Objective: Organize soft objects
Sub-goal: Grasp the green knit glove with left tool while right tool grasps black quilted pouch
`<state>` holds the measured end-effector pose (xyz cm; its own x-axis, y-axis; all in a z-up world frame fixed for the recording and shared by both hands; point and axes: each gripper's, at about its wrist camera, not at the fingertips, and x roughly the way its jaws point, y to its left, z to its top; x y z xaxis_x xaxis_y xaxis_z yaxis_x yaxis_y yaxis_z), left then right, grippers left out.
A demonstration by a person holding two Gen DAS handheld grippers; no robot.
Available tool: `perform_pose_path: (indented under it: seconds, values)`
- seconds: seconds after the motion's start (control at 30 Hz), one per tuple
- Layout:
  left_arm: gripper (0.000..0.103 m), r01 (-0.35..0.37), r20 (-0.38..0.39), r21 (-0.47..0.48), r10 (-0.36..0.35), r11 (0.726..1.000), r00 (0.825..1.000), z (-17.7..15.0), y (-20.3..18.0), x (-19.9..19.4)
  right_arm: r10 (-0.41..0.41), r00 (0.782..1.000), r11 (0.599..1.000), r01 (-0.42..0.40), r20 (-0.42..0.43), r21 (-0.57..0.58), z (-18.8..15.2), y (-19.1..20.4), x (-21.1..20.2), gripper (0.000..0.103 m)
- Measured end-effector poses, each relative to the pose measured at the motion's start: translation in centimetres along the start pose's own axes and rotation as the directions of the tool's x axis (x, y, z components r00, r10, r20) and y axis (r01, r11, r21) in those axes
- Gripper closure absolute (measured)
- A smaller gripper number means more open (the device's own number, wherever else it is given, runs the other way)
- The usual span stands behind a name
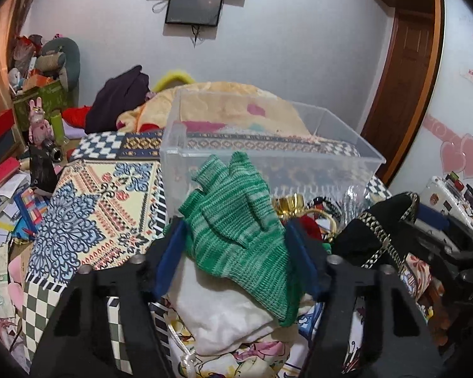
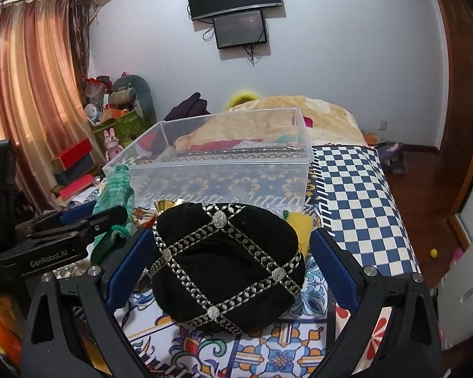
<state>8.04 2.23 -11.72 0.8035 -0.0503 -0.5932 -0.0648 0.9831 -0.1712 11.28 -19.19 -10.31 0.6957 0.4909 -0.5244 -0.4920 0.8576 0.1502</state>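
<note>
My left gripper (image 1: 235, 236) is shut on a green knitted glove (image 1: 236, 217), held up in front of a clear plastic box (image 1: 268, 157) on the bed. My right gripper (image 2: 230, 252) is shut on a black cap with silver braid (image 2: 227, 267), raised just before the same box (image 2: 211, 163). The box looks empty. In the right wrist view the glove (image 2: 115, 195) and left gripper sit at the left. In the left wrist view the black cap (image 1: 375, 233) shows at the right. A white cloth (image 1: 224, 312) lies below the glove.
The bed has a patterned cover (image 1: 88, 208) and a blue checked cover (image 2: 356, 201). A yellow blanket heap (image 2: 299, 116) and dark clothes (image 1: 119, 100) lie behind the box. Gold and red items (image 1: 302, 214) lie by the box front. Boxes and clutter (image 1: 9, 189) crowd the left floor.
</note>
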Motion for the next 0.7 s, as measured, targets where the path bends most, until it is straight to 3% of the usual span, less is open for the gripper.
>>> perform_pose_path:
  seconds: [0.03,0.1,0.17,0.23,0.3,0.57,0.7]
  values:
    - [0.057,0.001,-0.009,0.005,-0.001,1.000,1.000,0.0,-0.1,0.2,-0.002,1.000,1.000,0.002,0.004,-0.005,0.2,0.0,0.1,0.005]
    - [0.065,0.005,-0.021,0.003,-0.005,1.000,1.000,-0.1,-0.1,0.3,-0.003,1.000,1.000,0.003,0.013,-0.012,0.6,0.2,0.3,0.006]
    - [0.069,0.018,-0.023,-0.012,-0.018,1.000,1.000,-0.2,0.1,0.3,-0.004,1.000,1.000,0.005,0.011,-0.025,1.1,0.5,0.6,0.012]
    - [0.080,0.012,-0.016,-0.015,-0.013,1.000,1.000,-0.2,0.2,0.1,0.000,1.000,1.000,0.000,0.003,-0.031,1.1,0.5,0.6,0.023]
    - [0.085,0.013,-0.008,-0.014,-0.014,1.000,1.000,-0.1,0.2,-0.3,-0.001,1.000,1.000,0.001,0.003,-0.031,1.0,0.5,0.6,0.027]
    - [0.094,0.027,0.043,0.028,-0.028,0.999,0.999,-0.1,-1.0,-2.1,0.020,1.000,0.999,-0.019,0.014,-0.049,0.7,0.7,-0.4,0.059]
    - [0.095,0.043,0.075,0.028,-0.045,0.999,0.996,0.3,-1.2,-3.2,0.044,0.999,0.998,-0.043,0.030,-0.049,1.2,0.7,-1.4,0.061]
